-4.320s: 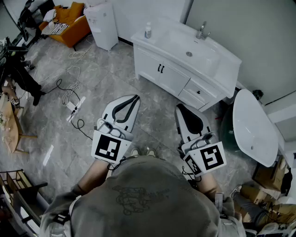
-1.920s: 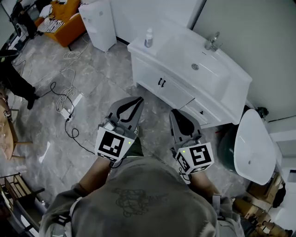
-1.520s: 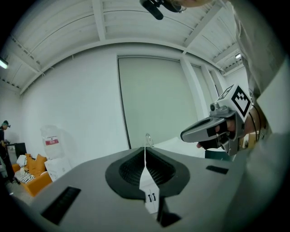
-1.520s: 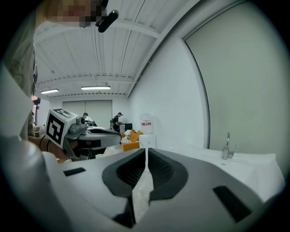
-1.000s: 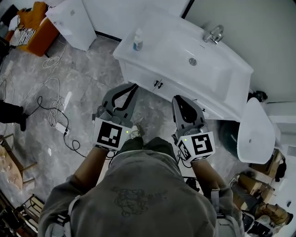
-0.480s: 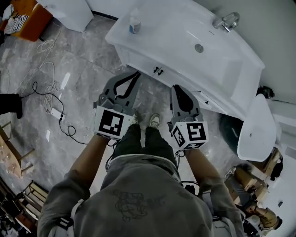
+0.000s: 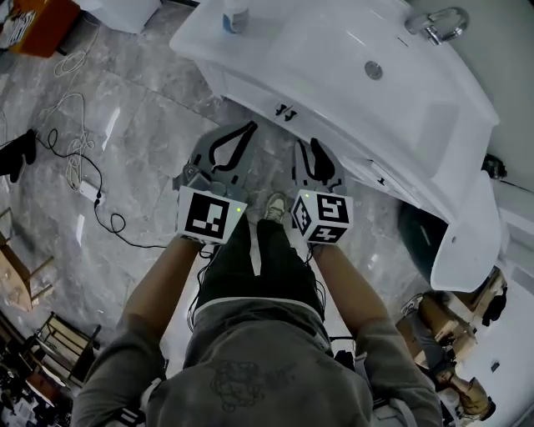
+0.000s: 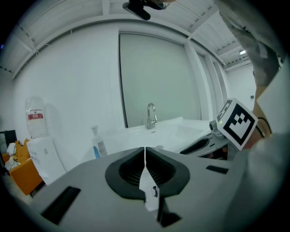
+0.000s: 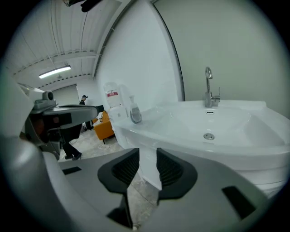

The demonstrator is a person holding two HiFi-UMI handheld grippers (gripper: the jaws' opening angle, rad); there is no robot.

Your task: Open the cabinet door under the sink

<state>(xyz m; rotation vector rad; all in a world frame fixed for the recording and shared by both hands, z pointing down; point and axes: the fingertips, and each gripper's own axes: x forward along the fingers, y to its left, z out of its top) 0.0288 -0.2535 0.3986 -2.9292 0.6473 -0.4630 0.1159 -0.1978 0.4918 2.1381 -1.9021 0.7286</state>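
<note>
The white sink vanity [image 7: 350, 75] fills the top of the head view. Two small black handles [image 7: 286, 110] mark the cabinet doors on its front, under the counter edge. My left gripper [image 7: 251, 126] points at the front just left of and below those handles, jaws together and empty; the left gripper view shows its pads [image 8: 136, 170] meeting at the tip. My right gripper [image 7: 312, 143] is close beside it, a little right of the handles. Its pads [image 9: 127, 168] stand a narrow gap apart, with the white cabinet front [image 9: 147, 170] showing between them. Neither touches the cabinet.
On the counter stand a soap bottle [image 7: 235, 15] at the left and a faucet [image 7: 438, 23] behind the basin. A drawer handle [image 7: 381, 178] is further right. A white fixture [image 7: 471, 242] sits right of the vanity. Cables and a power strip [image 7: 88, 190] lie left on the floor.
The person has walked up to the vanity; it now fills the top of the view. Both grippers have come close to the door handles, and the right gripper has drawn in beside the left.
</note>
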